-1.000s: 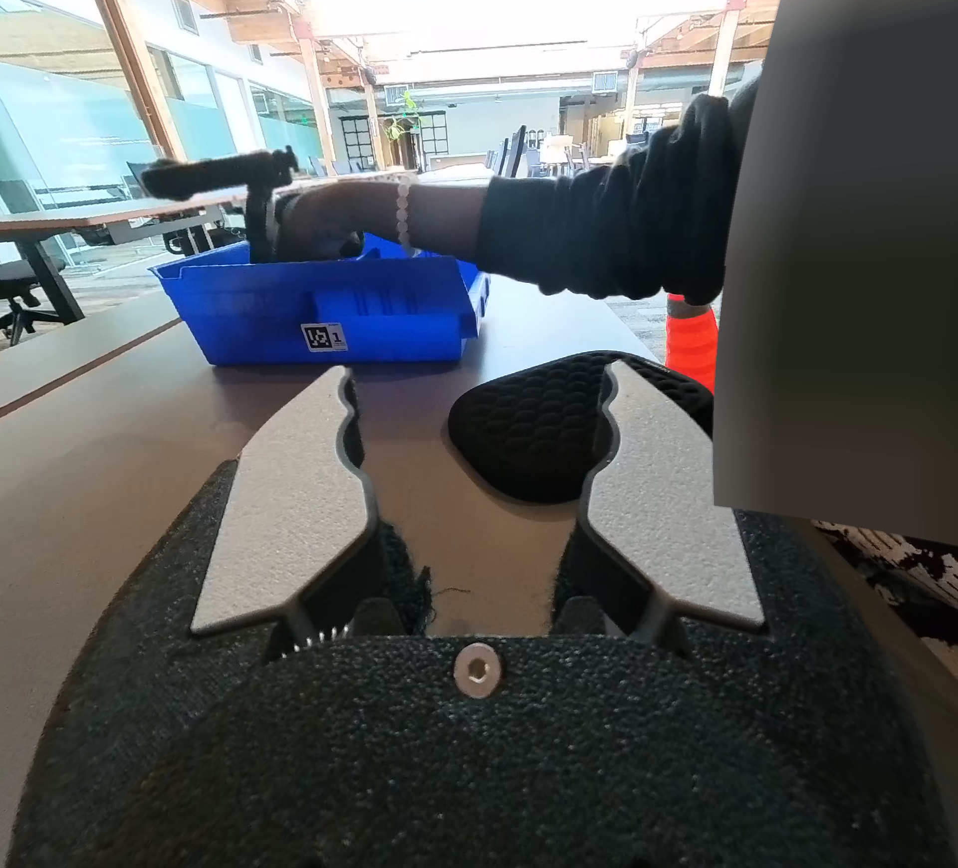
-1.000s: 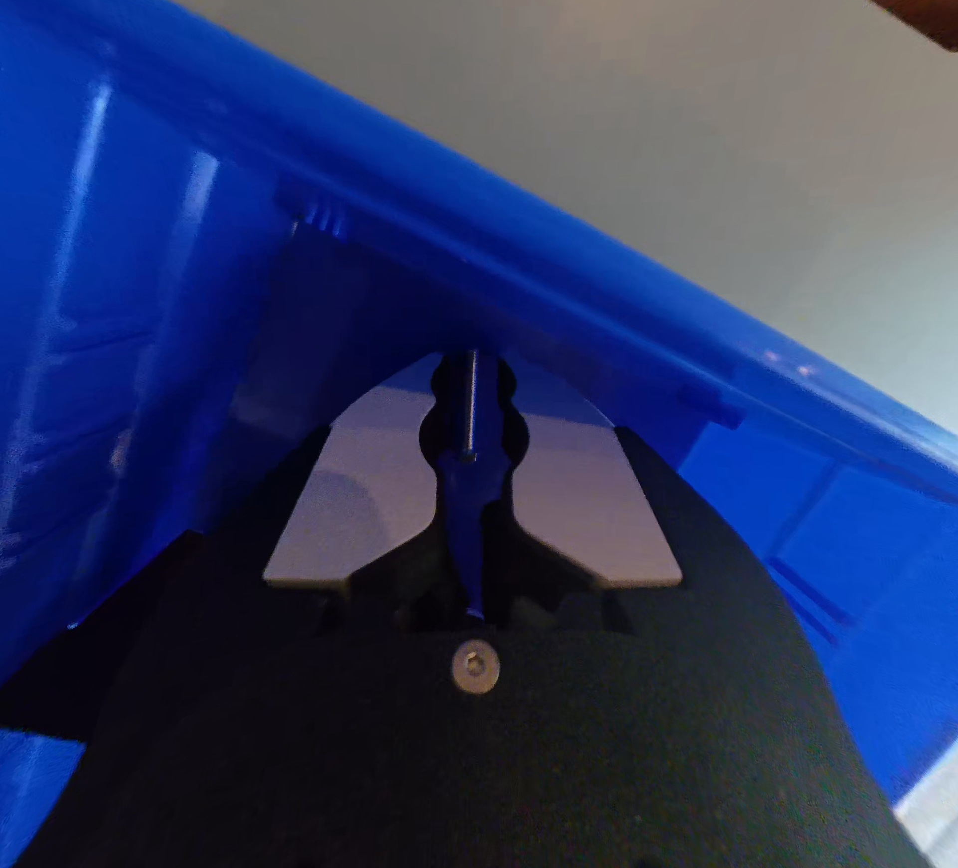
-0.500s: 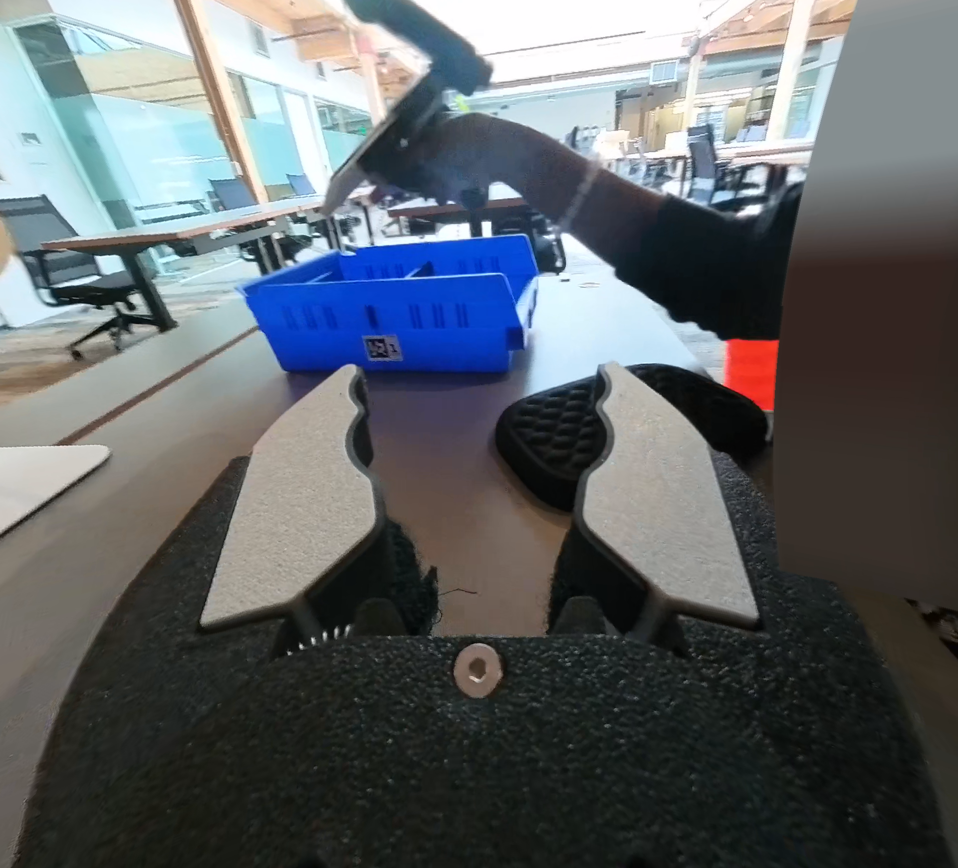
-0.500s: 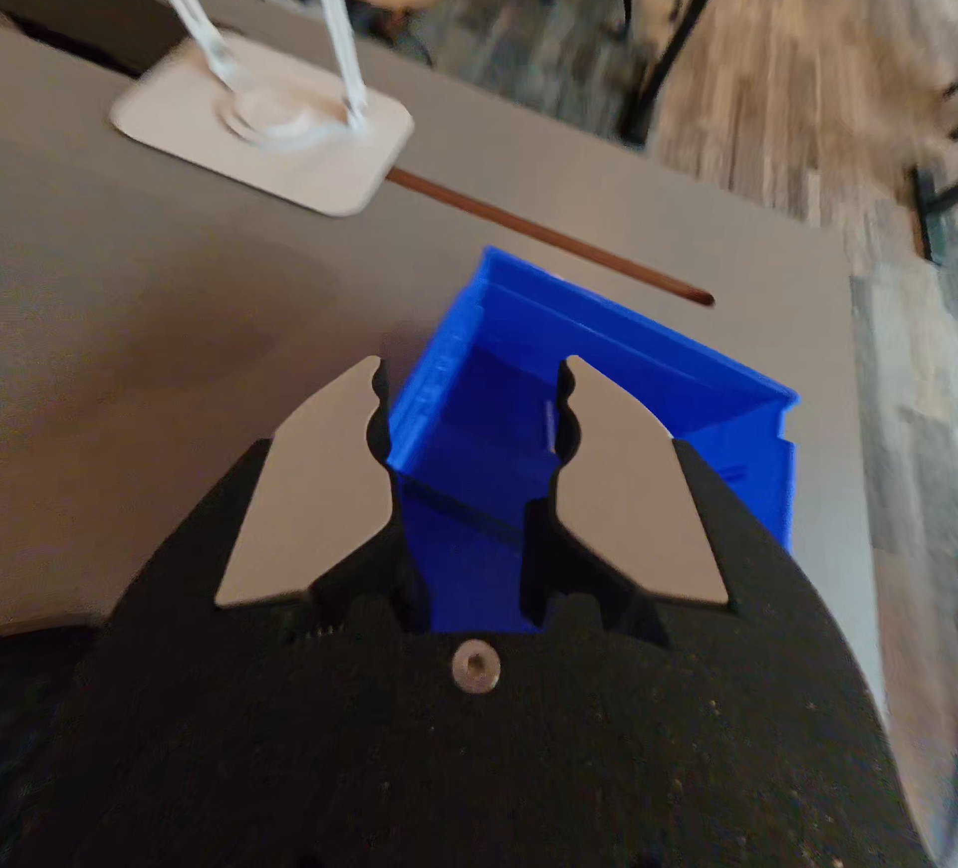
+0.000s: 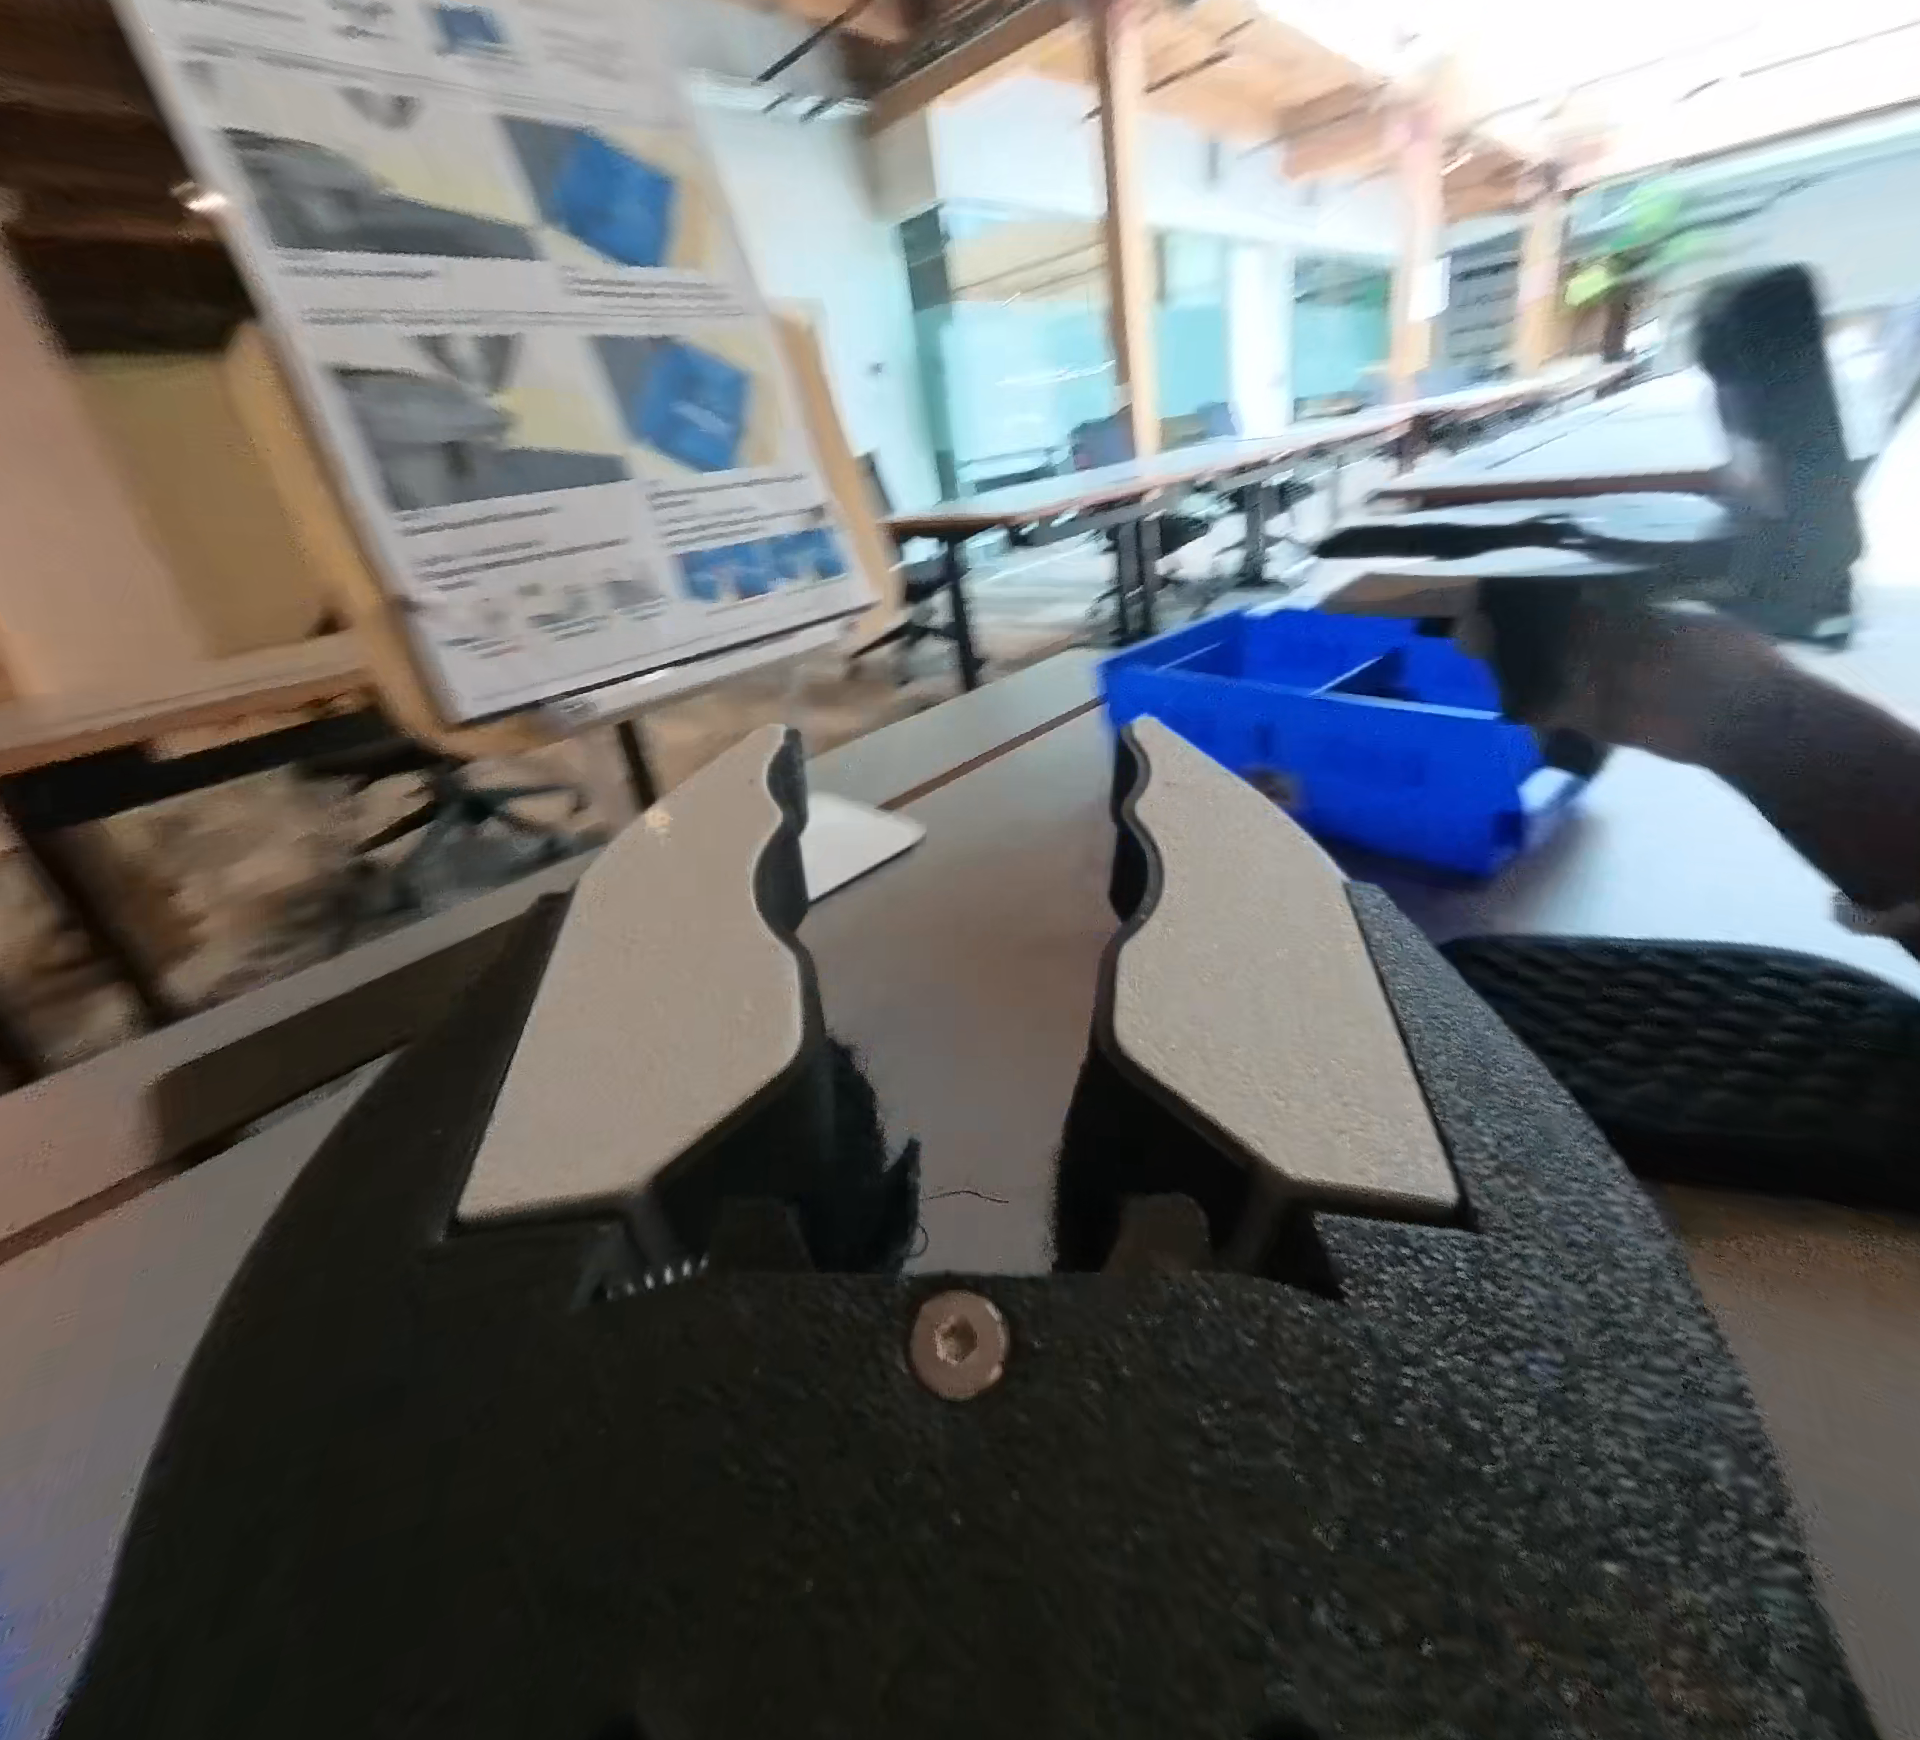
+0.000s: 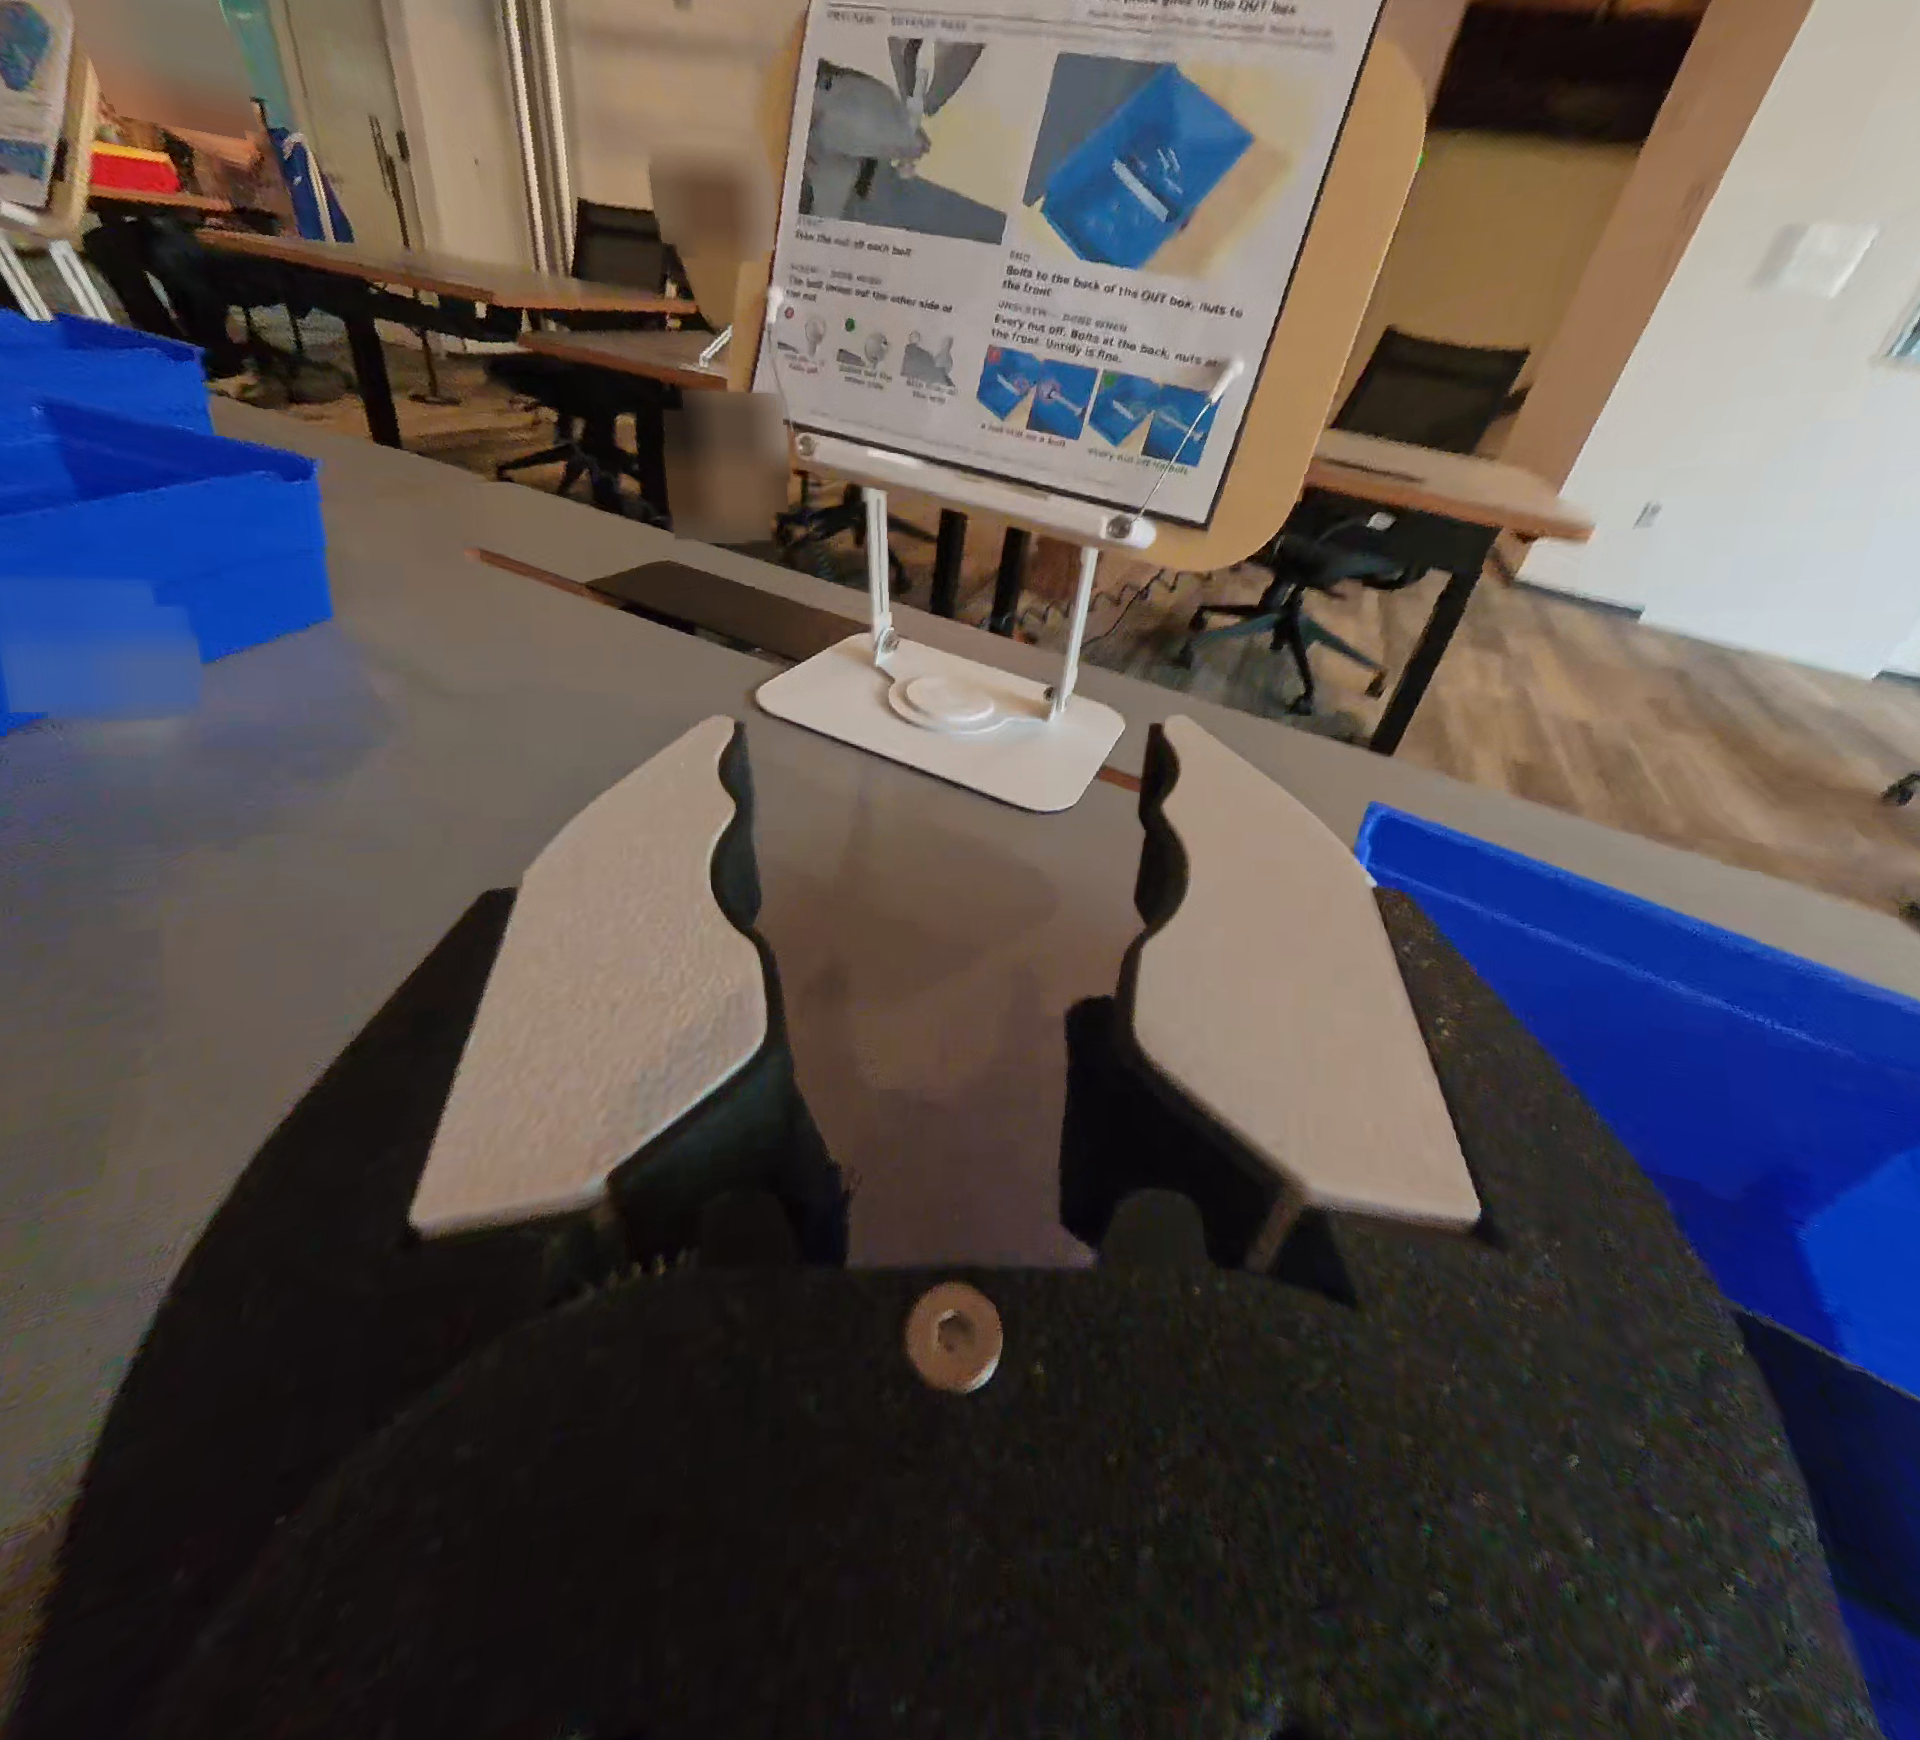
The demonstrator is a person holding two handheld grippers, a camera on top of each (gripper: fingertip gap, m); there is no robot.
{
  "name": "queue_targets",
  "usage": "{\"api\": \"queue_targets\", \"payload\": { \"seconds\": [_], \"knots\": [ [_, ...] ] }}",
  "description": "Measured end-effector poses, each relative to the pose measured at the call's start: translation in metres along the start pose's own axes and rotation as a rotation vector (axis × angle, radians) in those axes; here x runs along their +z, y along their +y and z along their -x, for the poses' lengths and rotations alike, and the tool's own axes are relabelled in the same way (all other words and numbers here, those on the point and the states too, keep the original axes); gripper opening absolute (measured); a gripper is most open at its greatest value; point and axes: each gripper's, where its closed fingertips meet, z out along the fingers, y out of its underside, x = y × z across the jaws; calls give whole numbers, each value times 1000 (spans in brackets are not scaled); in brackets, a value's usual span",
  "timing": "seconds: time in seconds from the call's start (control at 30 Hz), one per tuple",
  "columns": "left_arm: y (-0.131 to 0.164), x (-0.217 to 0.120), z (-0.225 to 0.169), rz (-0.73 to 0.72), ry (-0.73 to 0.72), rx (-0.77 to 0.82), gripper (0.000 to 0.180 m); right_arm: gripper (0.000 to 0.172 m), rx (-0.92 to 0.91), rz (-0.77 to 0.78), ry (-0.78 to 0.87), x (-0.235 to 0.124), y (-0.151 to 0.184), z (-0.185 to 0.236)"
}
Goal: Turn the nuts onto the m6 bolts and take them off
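Right gripper (image 6: 940, 734), jaws apart, over grey table (image 6: 416, 755)

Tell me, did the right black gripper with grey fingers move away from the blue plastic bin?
Yes. The right gripper came up out of the blue plastic bin, which now sits beside it on the right; its open, empty fingers face the white stand.

Both gripper bodies black, grainy; pale grey scalloped fingers (image 6: 623, 963); silver hex screw (image 5: 958, 1345).

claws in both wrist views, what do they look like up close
Both claws, left and right, look alike: two pale grey, grainy flat fingers with wavy black inner edges, on a rough black textured body with a silver hex-socket screw at centre.
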Motion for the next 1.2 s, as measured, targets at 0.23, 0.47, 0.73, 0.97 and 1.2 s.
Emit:
{"api": "queue_targets", "payload": {
  "seconds": [0.23,0.47,0.73,0.97,1.2],
  "knots": [
    [0,-92,126,386,-334,-21,59,72,-30,39,-14,10,22,5],
    [57,-144,243,654,-589,-306,53,72,-11,58,-4,11,30,-2],
    [131,-162,290,853,-713,-550,43,72,11,45,-23,9,29,-1],
    [178,-178,297,1016,-748,-605,41,72,17,35,-48,8,26,3],
    [202,-192,300,1115,-774,-614,39,71,36,27,-73,7,25,6]
  ]
}}
